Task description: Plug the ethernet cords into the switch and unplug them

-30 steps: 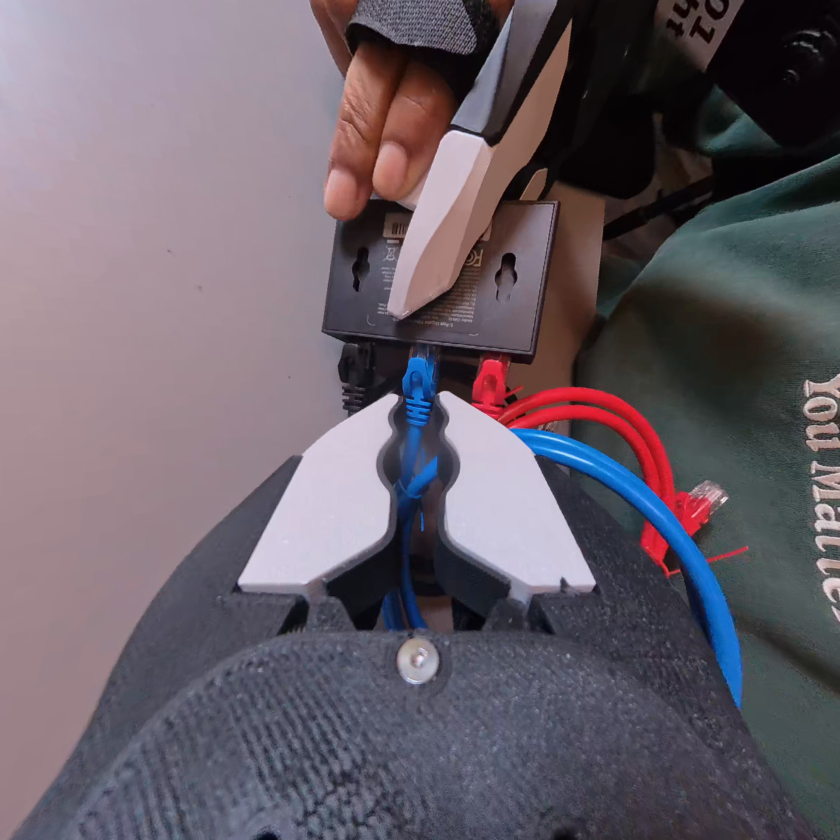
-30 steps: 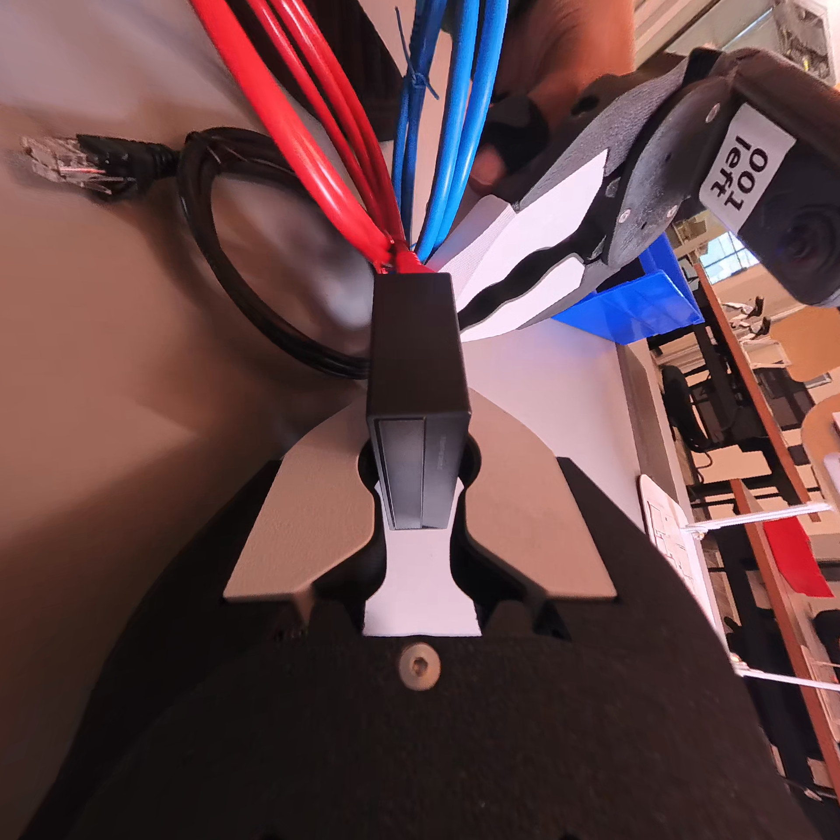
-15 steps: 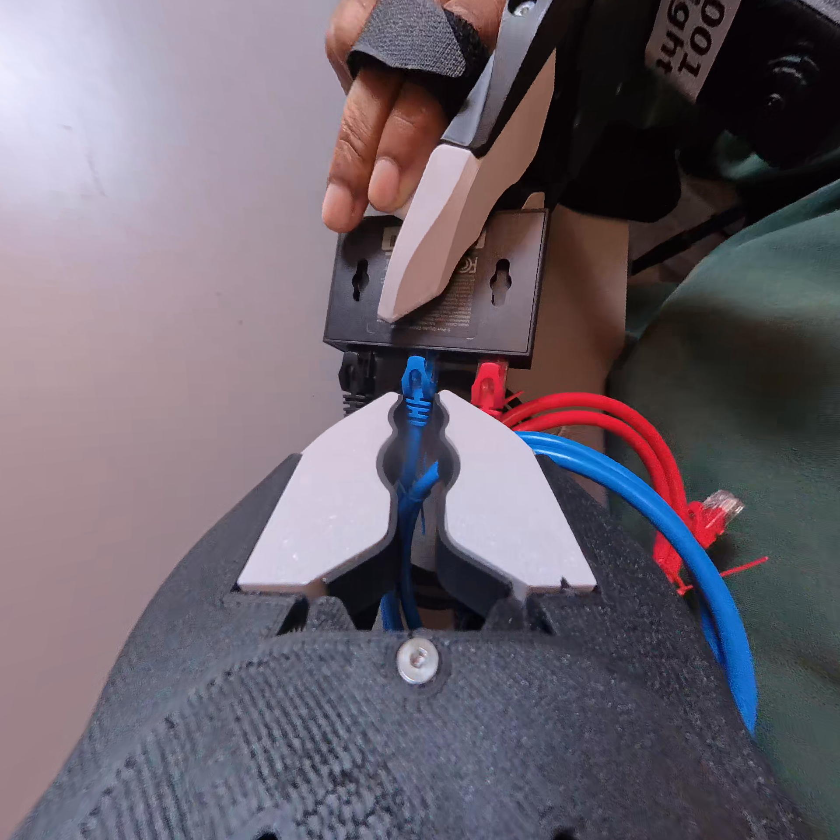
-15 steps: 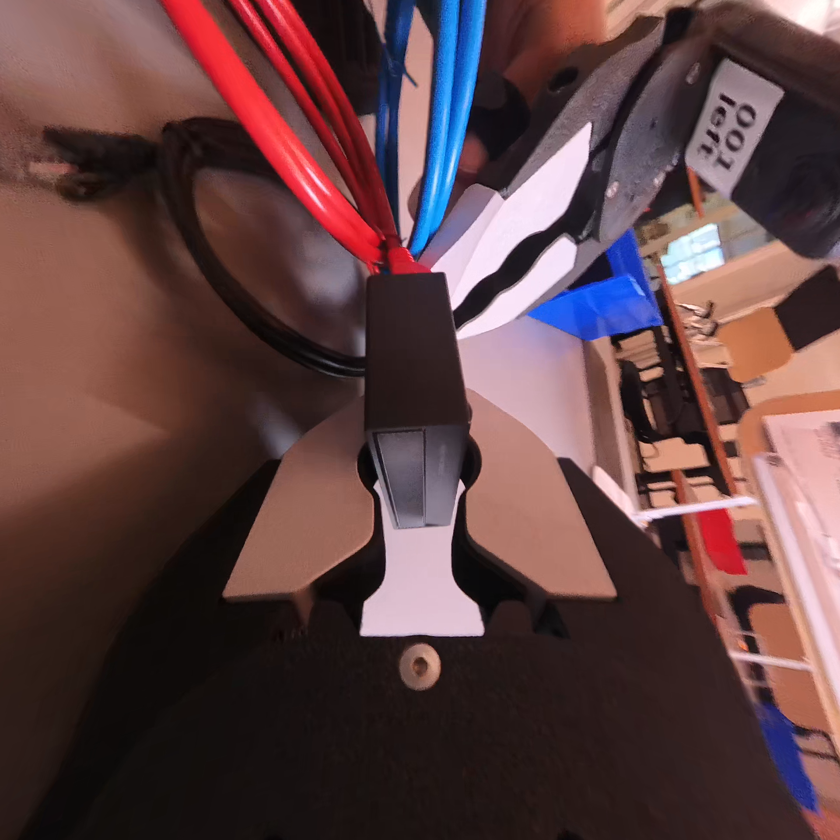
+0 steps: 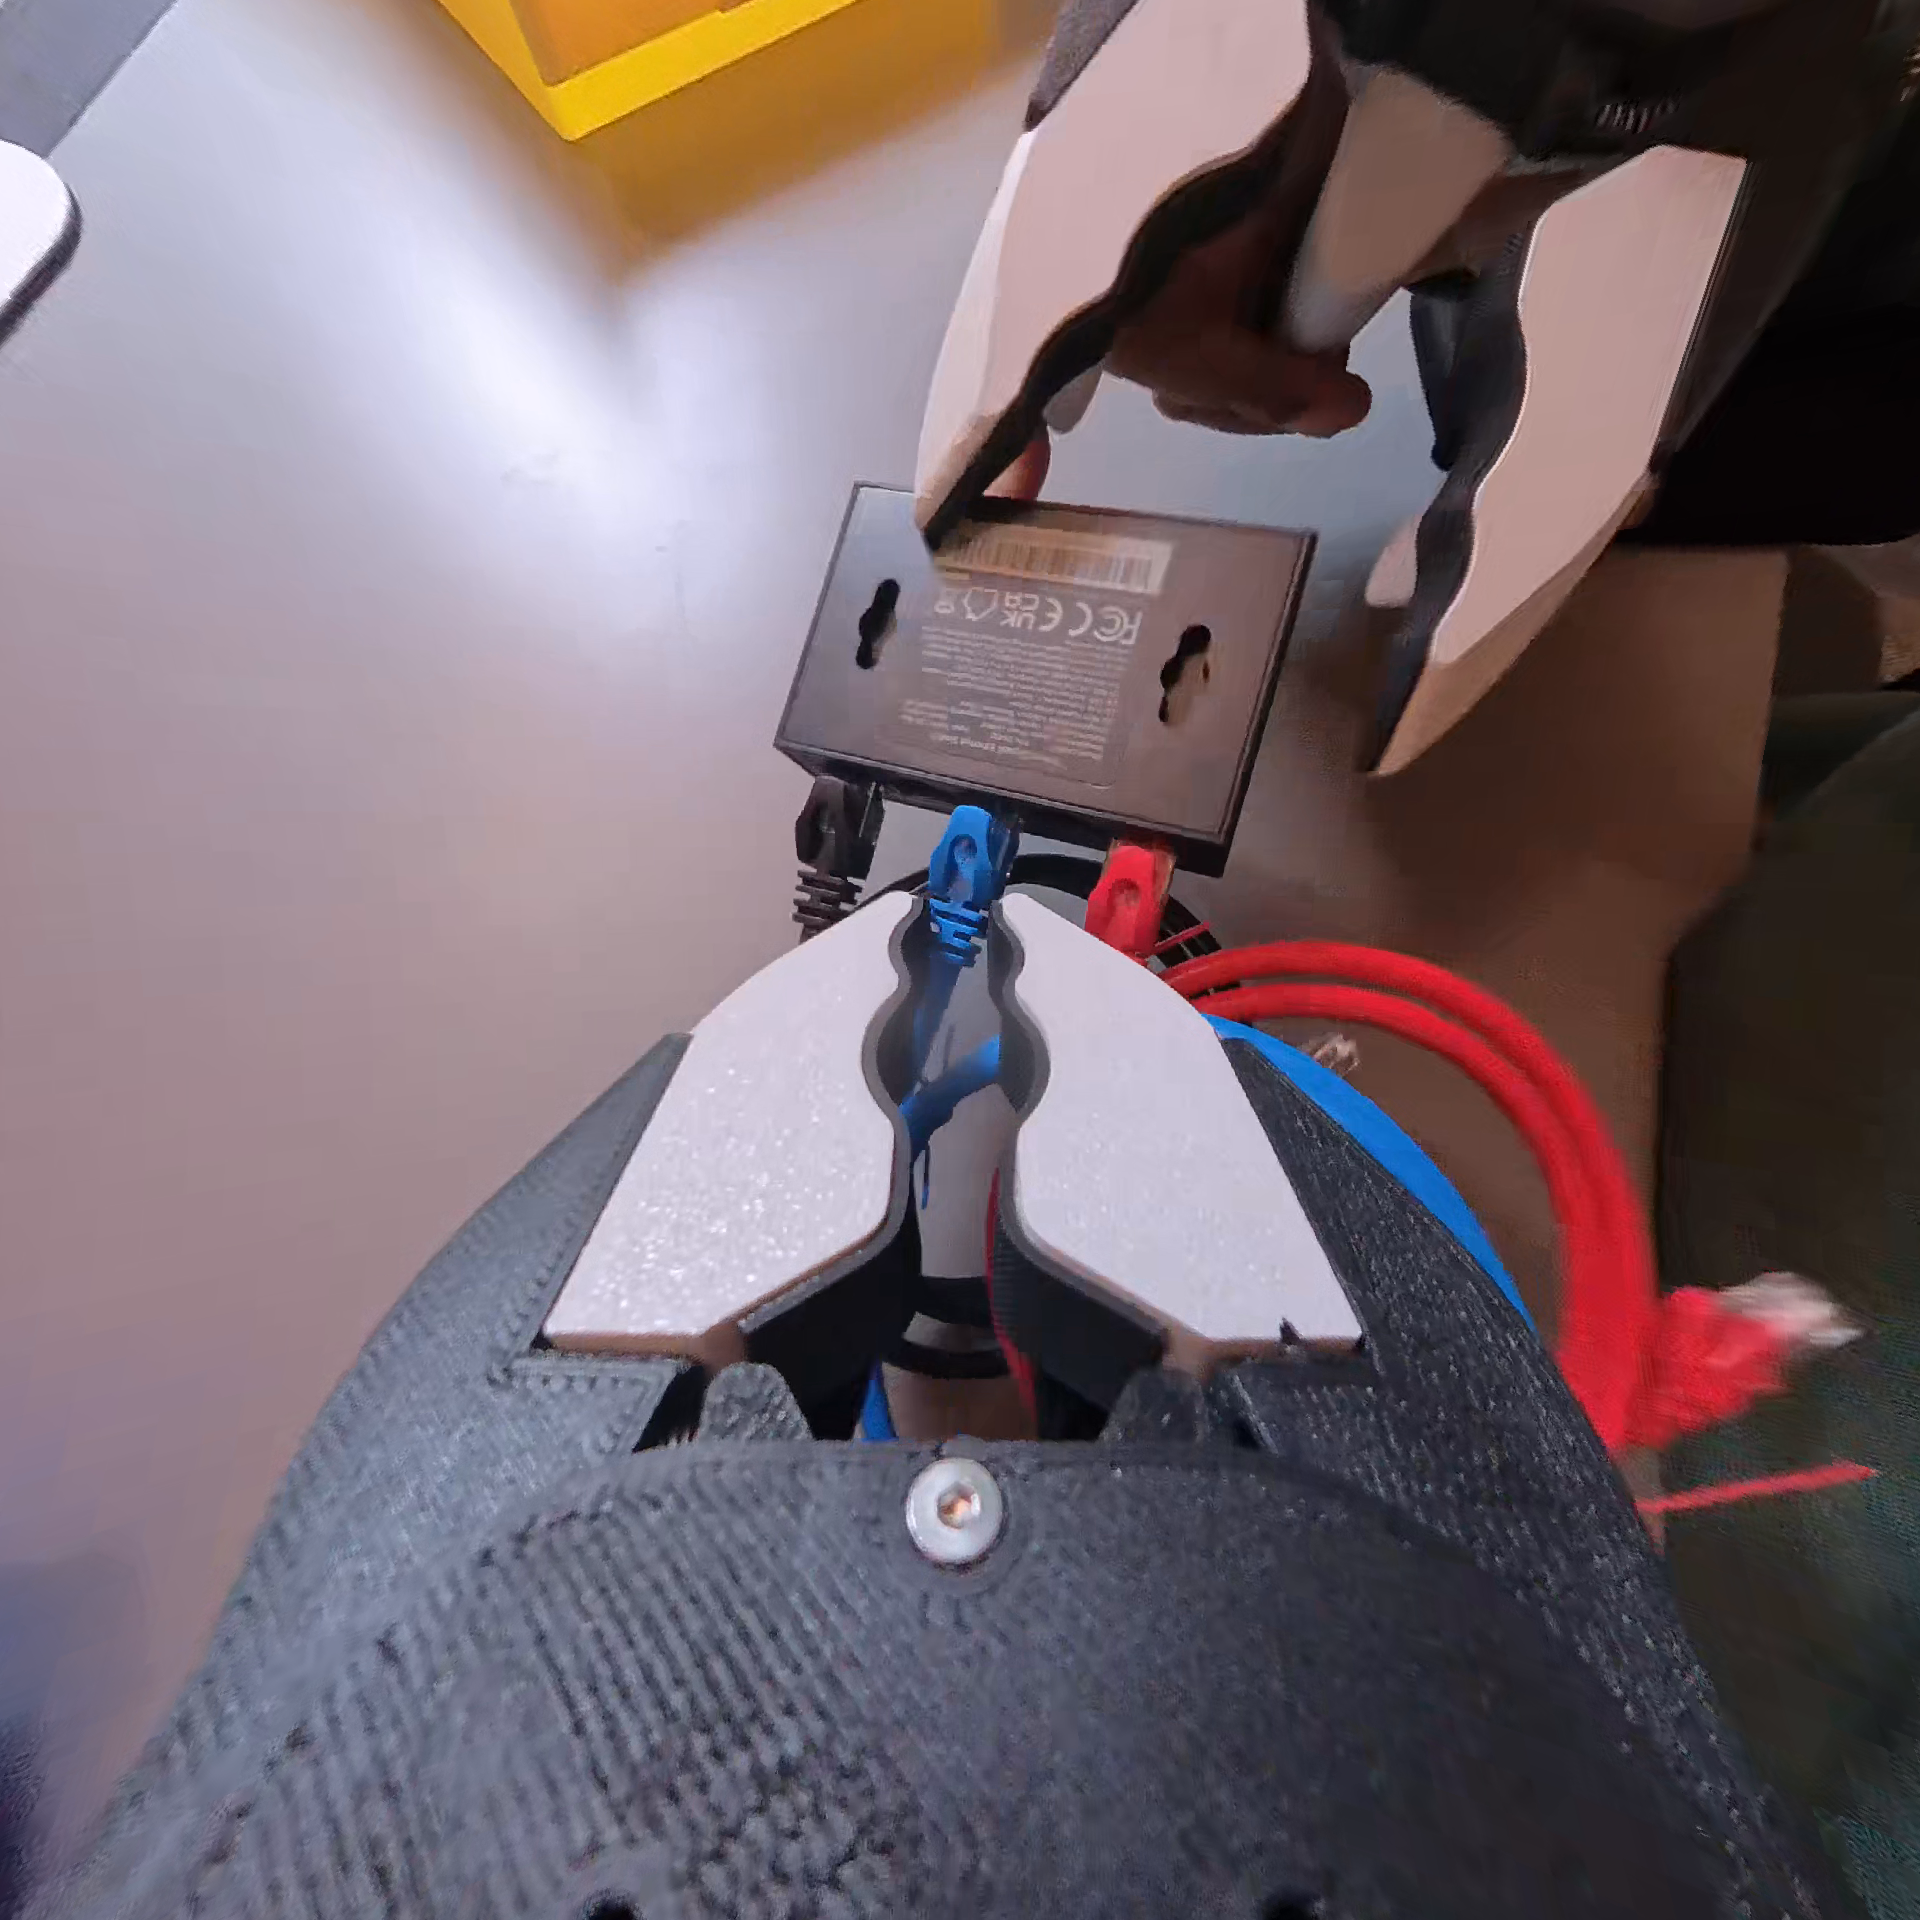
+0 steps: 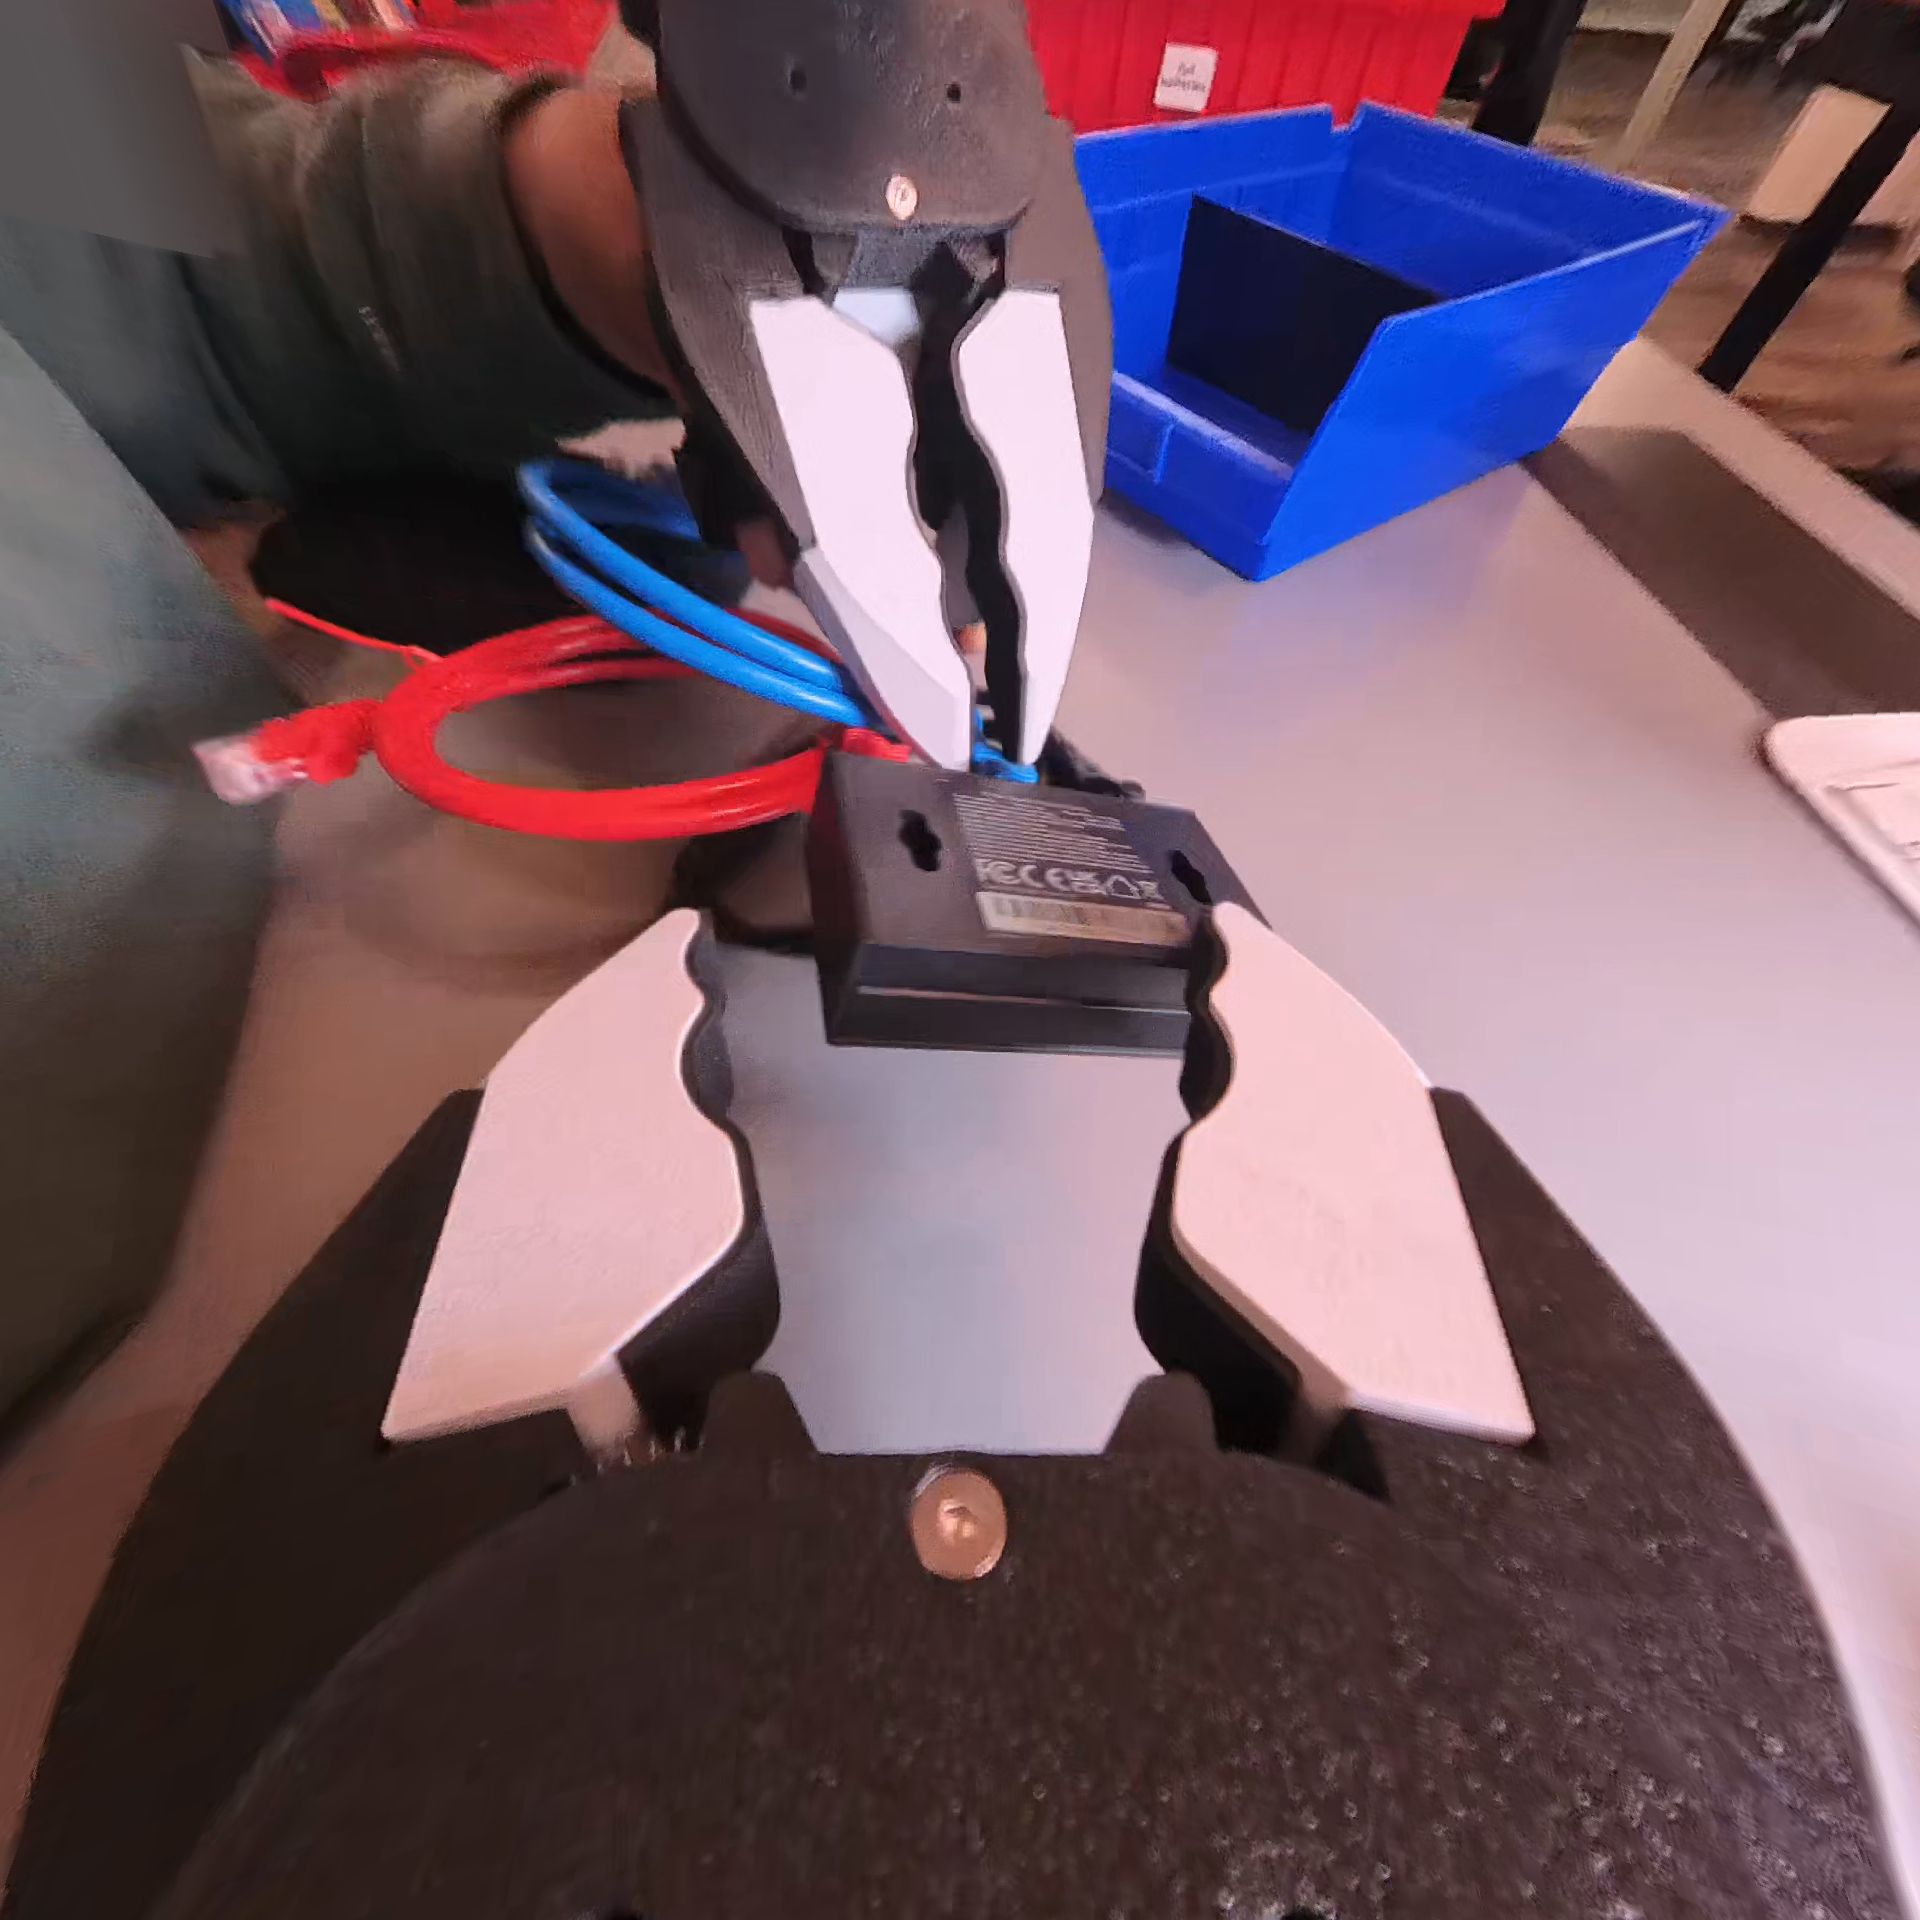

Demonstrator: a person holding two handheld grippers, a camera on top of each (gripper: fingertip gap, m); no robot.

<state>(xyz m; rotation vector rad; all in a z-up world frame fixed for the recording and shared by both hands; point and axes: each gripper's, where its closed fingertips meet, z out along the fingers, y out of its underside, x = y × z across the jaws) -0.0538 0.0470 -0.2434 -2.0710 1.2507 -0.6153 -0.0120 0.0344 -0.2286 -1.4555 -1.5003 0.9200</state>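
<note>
blue bin (image 6: 1455, 343), red tote (image 6: 1247, 52), yellow box (image 5: 644, 62)

this is looking like a lab or office workspace. a grey table (image 6: 1455, 727) is carrying a blue plastic parts bin (image 6: 1455, 343), with red storage crates (image 6: 1247, 52) sitting behind it and a yellow bin (image 5: 644, 62) lying at another edge. a white keyboard (image 6: 1860, 800) is showing at the side, and dark table legs (image 6: 1808, 229) are standing on the floor beyond.
</note>
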